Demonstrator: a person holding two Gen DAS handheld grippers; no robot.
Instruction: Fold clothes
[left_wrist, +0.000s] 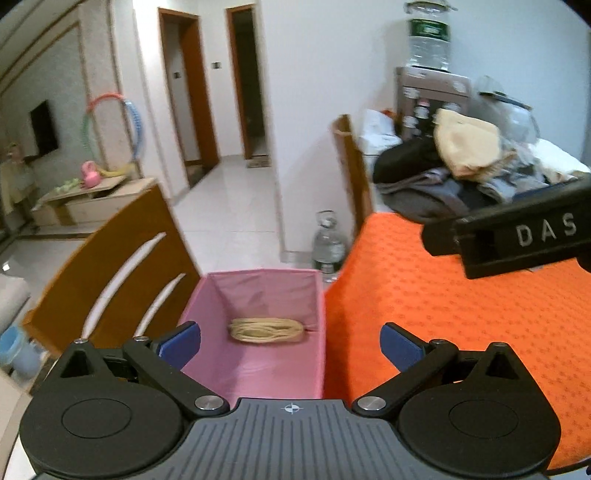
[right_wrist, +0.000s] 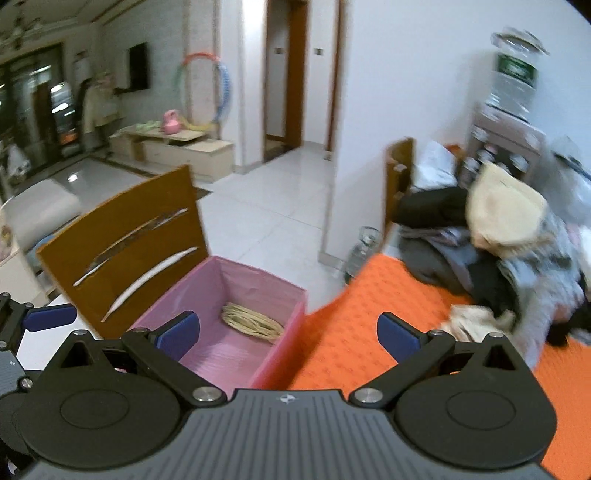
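Chairback slats (right_wrist: 122, 254) stand at the far left, the wooden chair pushed up against a pink fabric bin (right_wrist: 236, 354) so that the bin sits close beside the table edge, presumably where folded pieces are meant to end up within easy reach. Inside the bin lies one pale yellowish folded item (left_wrist: 266, 329), flat on the bottom near the far wall; the rest of the bin is bare. Above and just in front of the bin hangs the left gripper (left_wrist: 290, 341), its blue pads spread wide with nothing between them, which fits a hand that is free rather than carrying cloth. Next to the right comes the orange table cover (left_wrist: 461, 325), a broad bare stretch that looks kept free as the folding surface. The right gripper (right_wrist: 288, 336) hovers over the seam between bin and orange cover, jaws likewise wide apart and empty; in the left wrist view its black body intrudes at the upper right edge. Farthest right, at the back of the table, sits the pile of clothes (right_wrist: 517, 258): grey and dark garments heaped loosely with a cream one (left_wrist: 467, 147) on top, and a light crumpled piece (right_wrist: 469, 323) at its near foot. My reading is that the next garment must come from there, with both claws open for that reach.
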